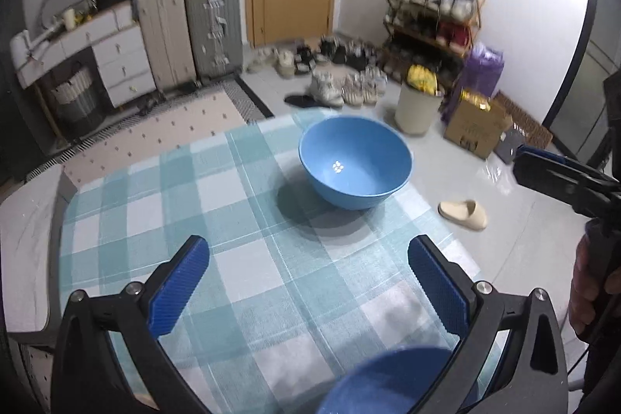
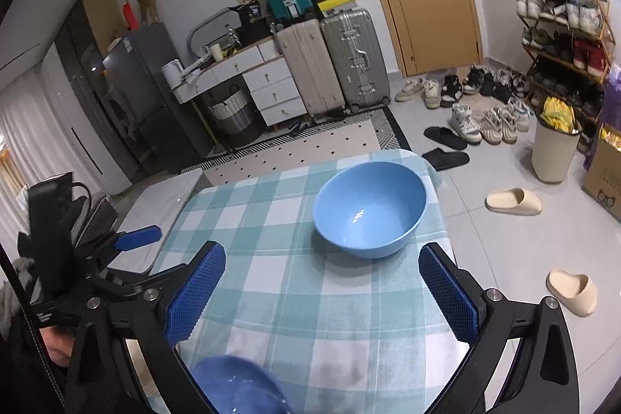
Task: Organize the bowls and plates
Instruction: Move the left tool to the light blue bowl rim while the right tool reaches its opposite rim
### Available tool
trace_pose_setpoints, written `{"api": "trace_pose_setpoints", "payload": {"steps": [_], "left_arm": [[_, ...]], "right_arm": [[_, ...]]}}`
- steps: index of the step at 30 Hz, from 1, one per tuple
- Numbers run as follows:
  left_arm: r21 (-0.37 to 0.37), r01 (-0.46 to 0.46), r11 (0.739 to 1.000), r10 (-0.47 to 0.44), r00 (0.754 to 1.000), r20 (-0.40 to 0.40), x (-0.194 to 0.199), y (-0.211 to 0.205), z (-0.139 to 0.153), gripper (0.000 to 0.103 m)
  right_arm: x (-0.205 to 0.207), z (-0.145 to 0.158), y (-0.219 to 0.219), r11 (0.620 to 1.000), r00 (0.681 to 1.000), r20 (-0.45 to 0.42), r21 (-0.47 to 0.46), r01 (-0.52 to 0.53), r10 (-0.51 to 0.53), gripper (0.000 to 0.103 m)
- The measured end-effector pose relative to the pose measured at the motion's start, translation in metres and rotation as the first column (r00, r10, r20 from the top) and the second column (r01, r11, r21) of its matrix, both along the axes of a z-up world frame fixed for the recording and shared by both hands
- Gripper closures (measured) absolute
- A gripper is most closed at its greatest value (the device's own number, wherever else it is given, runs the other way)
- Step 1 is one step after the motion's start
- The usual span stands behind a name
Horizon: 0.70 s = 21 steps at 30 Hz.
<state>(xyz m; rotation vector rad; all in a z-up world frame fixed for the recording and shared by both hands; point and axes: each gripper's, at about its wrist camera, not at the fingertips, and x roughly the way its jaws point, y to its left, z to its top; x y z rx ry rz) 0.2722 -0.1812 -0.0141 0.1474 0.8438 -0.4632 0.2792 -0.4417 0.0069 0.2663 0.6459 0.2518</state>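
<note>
Two blue bowls are in view. The light blue bowl (image 1: 355,161) stands upright and empty near the far right corner of the worktop (image 1: 233,239), on its checked cloth. The darker blue bowl (image 1: 388,379) shows only as a rim at the near edge, its inside hidden. The left gripper (image 1: 308,288) and the right gripper (image 2: 322,291) both hang spread wide above the cloth, grasping nothing. On the floor a bin (image 2: 553,152) holds something yellow.

Checked tablecloth (image 2: 310,297), suitcases (image 2: 333,61), shoe rack (image 2: 562,26), slippers (image 2: 512,201) on floor.
</note>
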Motion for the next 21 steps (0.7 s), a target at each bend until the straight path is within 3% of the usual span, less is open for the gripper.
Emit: {"api": "trace_pose_setpoints", "payload": {"steps": [5, 9, 16, 21], "left_arm": [[0.027, 0.007, 1.0, -0.003, 0.991, -0.135, 0.056, -0.021, -0.023, 0.0], [0.025, 0.029, 0.999, -0.024, 0.981, -0.191, 0.089, -0.037, -0.038, 0.001], [0.096, 0.014, 0.995, 0.004, 0.983, -0.185, 0.136, -0.063, -0.06, 0.002], [0.137, 0.038, 0.99, -0.008, 0.977, -0.214, 0.161, -0.08, -0.076, 0.002]], "right_arm": [[0.039, -0.017, -0.022, 0.999, 0.998, -0.056, 0.026, 0.035, -0.034, 0.001], [0.068, -0.035, -0.036, 0.997, 0.992, -0.113, 0.048, 0.064, -0.059, 0.001], [0.107, -0.069, -0.037, 0.996, 0.981, -0.175, -0.038, 0.08, -0.086, 0.001], [0.128, -0.091, -0.041, 0.995, 0.973, -0.207, -0.034, 0.094, -0.099, 0.001]]}}
